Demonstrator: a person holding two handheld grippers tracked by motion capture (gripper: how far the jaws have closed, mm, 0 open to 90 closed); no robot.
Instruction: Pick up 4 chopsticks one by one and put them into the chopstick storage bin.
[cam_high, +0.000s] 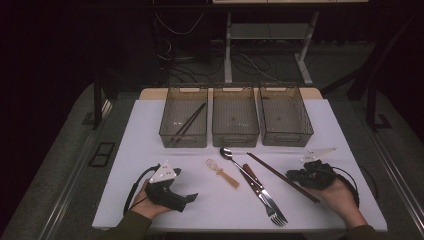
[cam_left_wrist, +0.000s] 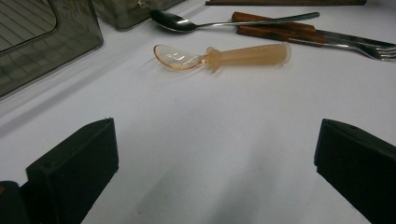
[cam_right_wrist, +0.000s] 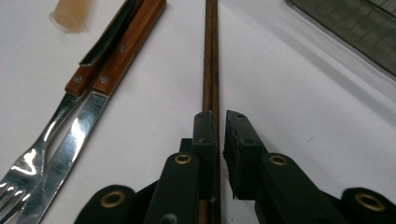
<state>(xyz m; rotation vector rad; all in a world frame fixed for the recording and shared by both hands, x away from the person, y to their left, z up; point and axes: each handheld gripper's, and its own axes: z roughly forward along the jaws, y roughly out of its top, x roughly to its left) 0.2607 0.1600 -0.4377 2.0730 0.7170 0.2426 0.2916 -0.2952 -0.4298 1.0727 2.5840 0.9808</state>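
Observation:
A pair of dark wooden chopsticks (cam_high: 282, 177) (cam_right_wrist: 211, 56) lies slantwise on the white table. My right gripper (cam_high: 296, 175) (cam_right_wrist: 220, 126) is down at their near end. Its jaws stand nearly together with the chopsticks between them and a thin gap still showing beside the right pad. My left gripper (cam_high: 187, 197) (cam_left_wrist: 215, 154) rests at the front left, jaws wide open with nothing between them. It points at a translucent orange plastic spoon (cam_high: 222, 172) (cam_left_wrist: 219, 57). A second pair of chopsticks (cam_high: 190, 121) lies in the left bin (cam_high: 167, 132).
A metal spoon (cam_high: 232, 159) (cam_left_wrist: 233, 23) and a wooden-handled fork and knife (cam_high: 262, 192) (cam_right_wrist: 88, 107) lie mid-table beside the chopsticks. Three smoky plastic bins stand in a row at the back: left, middle (cam_high: 235, 137) and right (cam_high: 305, 127). A person's hands hold both grippers.

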